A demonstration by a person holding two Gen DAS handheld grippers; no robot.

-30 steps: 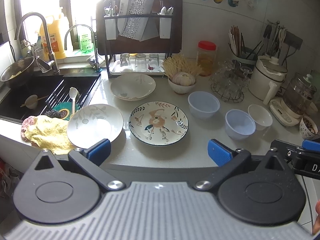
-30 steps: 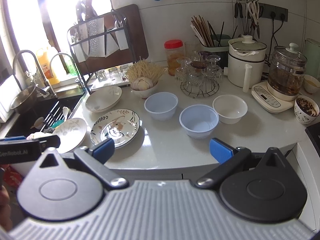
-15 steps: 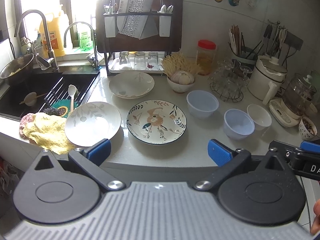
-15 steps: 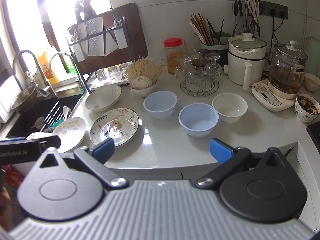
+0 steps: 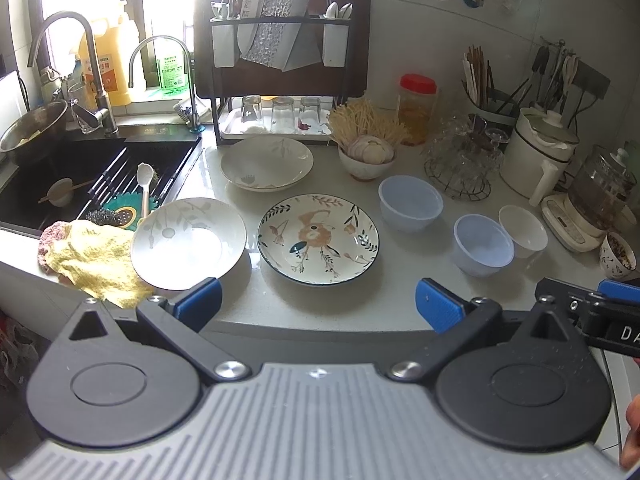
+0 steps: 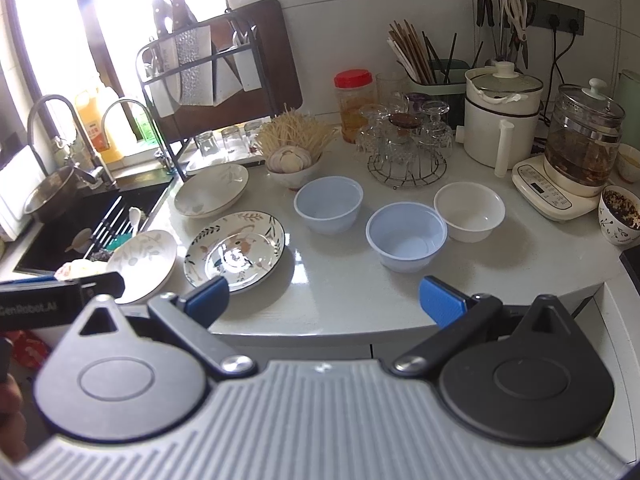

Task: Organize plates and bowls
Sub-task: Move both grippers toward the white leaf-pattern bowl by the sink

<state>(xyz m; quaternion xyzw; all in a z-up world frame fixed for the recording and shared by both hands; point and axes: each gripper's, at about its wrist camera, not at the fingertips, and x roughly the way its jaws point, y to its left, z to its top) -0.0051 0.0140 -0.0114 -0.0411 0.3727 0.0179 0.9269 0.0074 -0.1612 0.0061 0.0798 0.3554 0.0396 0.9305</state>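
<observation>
room: kitchen, tiled wall, window glare at the back left, sink point(image 5: 100, 168) on the left.
counter point(image 5: 360, 300): pale stone, crowded along the wall with a rack point(image 5: 280, 60), glass stand point(image 5: 460, 160), cooker point(image 5: 536, 152) and kettle point(image 5: 600, 192).
plates: three, near the sink. Floral plate point(image 5: 318, 238) in the middle front, white plate point(image 5: 188, 242) to its left with its rim on or right against a yellow cloth point(image 5: 92, 256), deep plate point(image 5: 267, 163) behind them by the rack.
bowls: three, right of the plates. Two blue bowls point(image 6: 328, 204) point(image 6: 406, 236) and a white bowl point(image 6: 469, 210), the front blue one just beside the white one. All upright, none stacked.
left gripper point(image 5: 318, 306): jaws wide, empty, short of the counter edge, aimed roughly at the floral plate.
right gripper point(image 6: 324, 300): jaws wide, empty, also off the counter, front blue bowl ahead to its right.
stage: nothing gripped or stacked yet; likely approach.
risk 1: plates lie flat on a slick counter, so a jaw may skid over the rim and shove the plate instead of gripping it.
risk 2: white plate sits close to the counter edge; a push could send it off.
risk 3: thin plastic-looking bowls may flex or pop out under a pinch.
risk 4: reaching far could clip the glass stand.
</observation>
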